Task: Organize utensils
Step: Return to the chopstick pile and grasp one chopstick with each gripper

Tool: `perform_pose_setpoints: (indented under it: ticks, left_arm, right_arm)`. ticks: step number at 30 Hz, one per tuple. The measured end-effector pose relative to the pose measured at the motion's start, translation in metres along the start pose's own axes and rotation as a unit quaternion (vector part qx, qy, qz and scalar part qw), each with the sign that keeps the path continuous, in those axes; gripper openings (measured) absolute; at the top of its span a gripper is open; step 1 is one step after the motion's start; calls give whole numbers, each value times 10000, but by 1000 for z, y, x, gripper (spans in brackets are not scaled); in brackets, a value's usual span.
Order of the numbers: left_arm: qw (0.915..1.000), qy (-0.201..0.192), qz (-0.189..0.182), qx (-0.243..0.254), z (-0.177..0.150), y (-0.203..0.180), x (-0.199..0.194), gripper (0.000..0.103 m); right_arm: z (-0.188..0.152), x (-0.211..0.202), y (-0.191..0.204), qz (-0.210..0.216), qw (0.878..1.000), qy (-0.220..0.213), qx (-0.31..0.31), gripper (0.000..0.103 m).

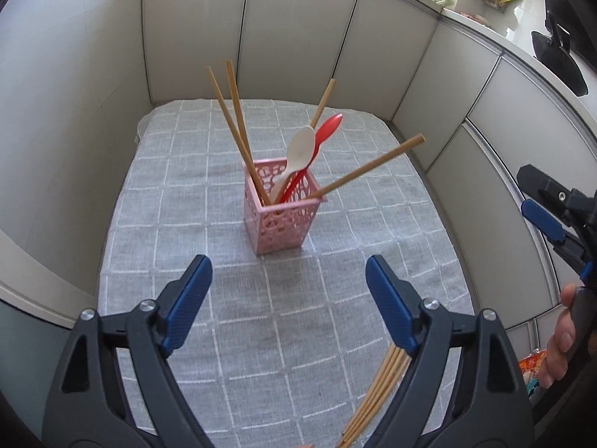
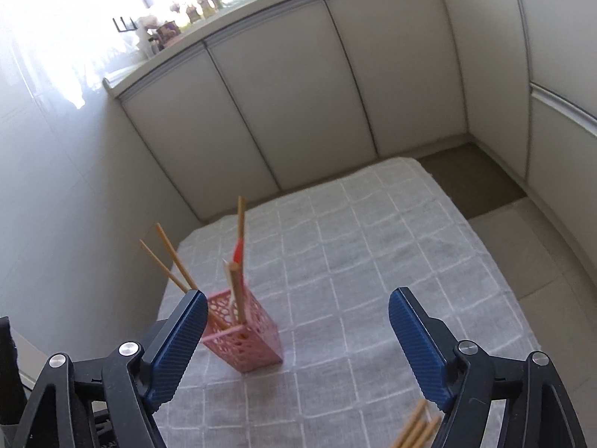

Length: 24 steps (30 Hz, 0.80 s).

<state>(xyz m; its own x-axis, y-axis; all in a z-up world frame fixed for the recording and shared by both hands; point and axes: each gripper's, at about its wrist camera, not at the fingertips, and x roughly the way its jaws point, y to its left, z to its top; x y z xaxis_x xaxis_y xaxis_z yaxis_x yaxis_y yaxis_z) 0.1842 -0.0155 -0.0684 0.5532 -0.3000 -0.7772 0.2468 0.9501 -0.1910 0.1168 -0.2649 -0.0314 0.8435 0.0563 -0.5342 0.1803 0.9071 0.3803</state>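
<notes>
Pink basket (image 1: 280,211) ahead of open left tongs (image 1: 289,280), apart.

Pink holder (image 1: 281,212), walls pierced with a round-hole lattice. Tan wooden chopsticks (image 1: 238,130) inside, plus one cream spoon (image 1: 300,149) and one red spoon (image 1: 328,127). Surface cloth (image 1: 186,201) grey, thin white grid lines. Left tongs (image 1: 289,302) and right tongs (image 2: 298,347) black, pads blue and ribbed. Cabinet panels (image 1: 298,30) off-white.

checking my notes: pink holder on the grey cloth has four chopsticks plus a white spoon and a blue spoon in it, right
Not quite: the second spoon is red, not blue, as the left wrist view shows. The pink holder on the grey cloth does have four chopsticks and a white spoon.
</notes>
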Motion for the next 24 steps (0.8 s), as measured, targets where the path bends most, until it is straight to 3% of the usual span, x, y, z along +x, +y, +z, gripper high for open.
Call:
perform_pose_setpoints:
  ticks: [4,11,18,24]
  left_arm:
    - [9996,207,-126,-162,-17,-3,0,84]
    - [9980,609,-25,-154,-44,-14,16,84]
    - [9933,1112,89,289,-60,-41,47,84]
    - [9865,1393,345,788,-72,-60,72,84]
  right_arm:
    - [-19,0,-22,-259,9988,368,176,85]
    - [-56,16,-58,-658,9906,1138,383,85]
    - [-84,37,-86,-951,9735,2045,380,85]
    - [-94,46,-108,-1244,9622,2389,401,85]
